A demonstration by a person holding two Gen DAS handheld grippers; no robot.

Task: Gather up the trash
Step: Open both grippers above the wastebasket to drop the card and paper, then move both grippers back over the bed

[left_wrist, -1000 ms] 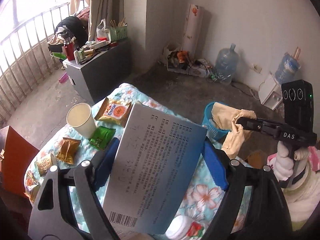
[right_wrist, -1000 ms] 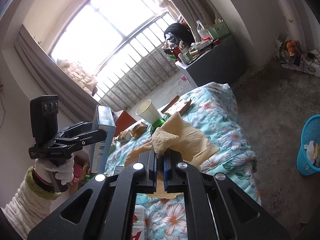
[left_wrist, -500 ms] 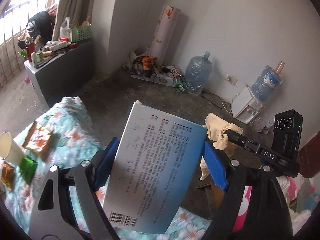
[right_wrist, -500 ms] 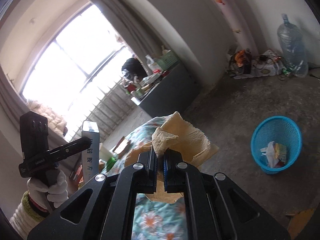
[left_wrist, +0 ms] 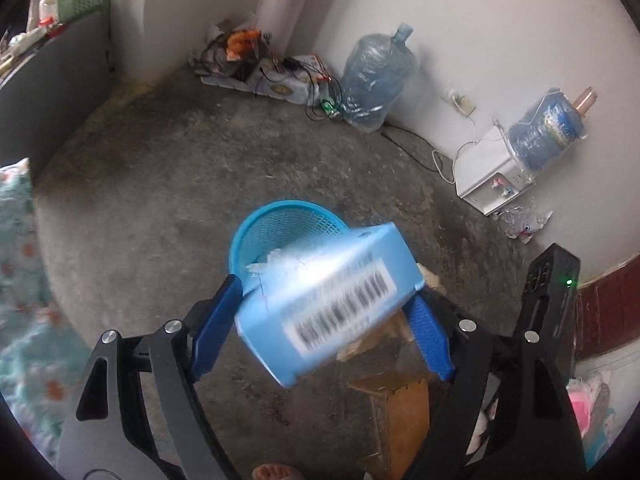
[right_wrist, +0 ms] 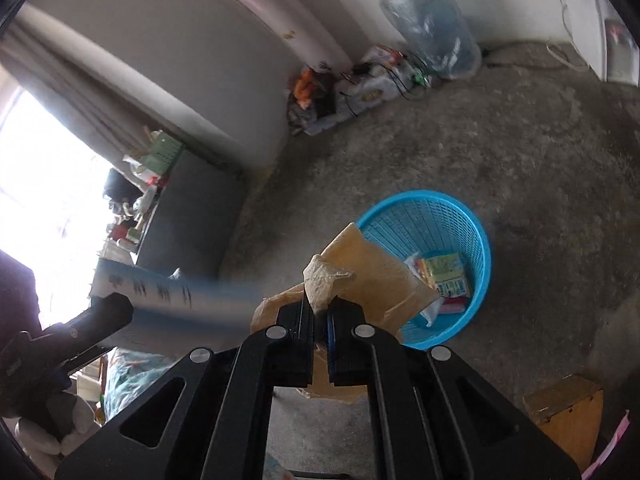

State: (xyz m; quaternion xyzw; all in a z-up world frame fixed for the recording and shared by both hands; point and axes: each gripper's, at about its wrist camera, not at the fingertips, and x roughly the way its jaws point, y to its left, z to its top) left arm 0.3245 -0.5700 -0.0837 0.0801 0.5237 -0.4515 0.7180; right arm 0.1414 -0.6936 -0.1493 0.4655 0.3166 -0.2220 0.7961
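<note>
While the one blue basket (left_wrist: pixel 256 236) stands on the concrete floor (left_wrist: pixel 160 184) with a few wrappers inside, the left gripper (left_wrist: pixel 324 320) holds one light-blue box (left_wrist: pixel 332 304) between widely spread fingers, tilted above its rim. The right gripper (right_wrist: pixel 319 316) pinches one tan paper bag (right_wrist: pixel 372 280) between nearly closed fingers beside the basket; two water jugs (left_wrist: pixel 376 80) stand by the wall

Bare floor (right_wrist: pixel 520 152) rings the basket (right_wrist: pixel 476 232); its mouth is unobstructed.
</note>
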